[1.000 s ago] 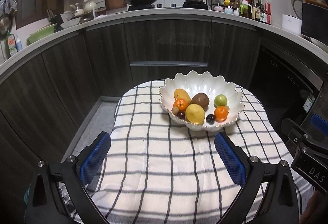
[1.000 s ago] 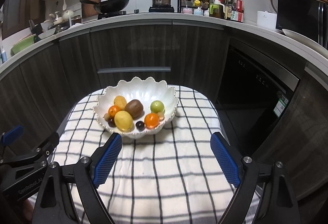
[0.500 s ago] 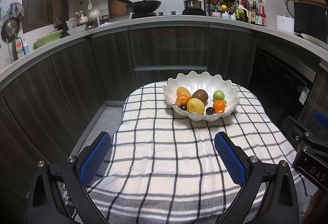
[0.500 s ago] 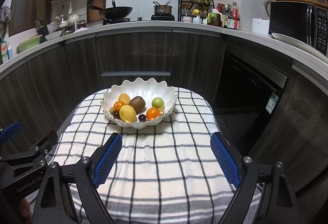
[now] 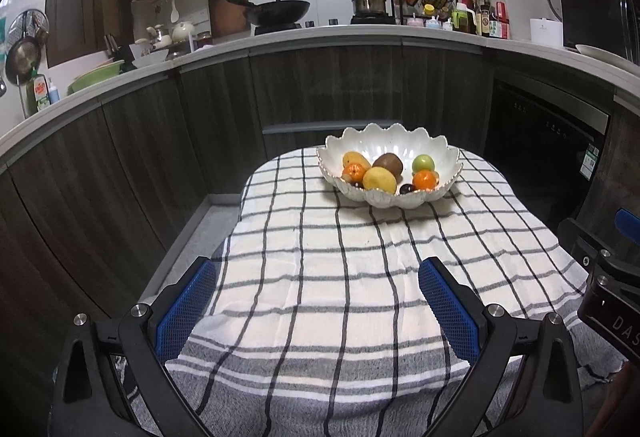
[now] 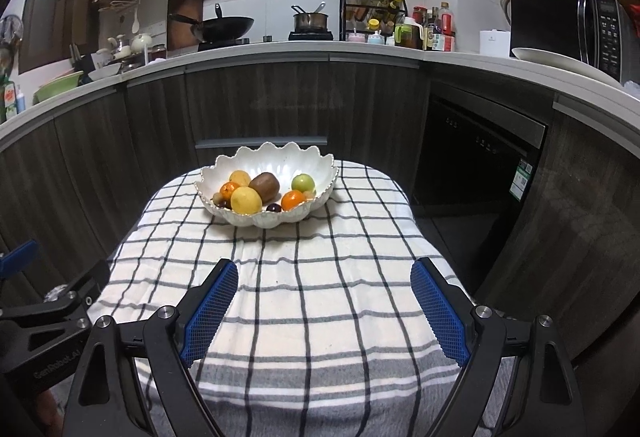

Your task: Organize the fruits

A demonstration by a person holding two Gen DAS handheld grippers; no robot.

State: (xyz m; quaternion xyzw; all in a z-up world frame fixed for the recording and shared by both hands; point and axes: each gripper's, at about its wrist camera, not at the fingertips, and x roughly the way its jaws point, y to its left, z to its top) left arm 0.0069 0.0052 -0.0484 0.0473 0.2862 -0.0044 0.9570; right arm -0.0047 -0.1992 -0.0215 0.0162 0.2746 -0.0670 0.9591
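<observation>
Ahead, fruit bowl well beyond both grippers' wide, empty jaws; checked cloth beneath

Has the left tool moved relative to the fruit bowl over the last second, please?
Yes. The left tool has backed away from the white bowl: the bowl looks smaller and farther up the checked cloth, with more cloth before it.
</observation>
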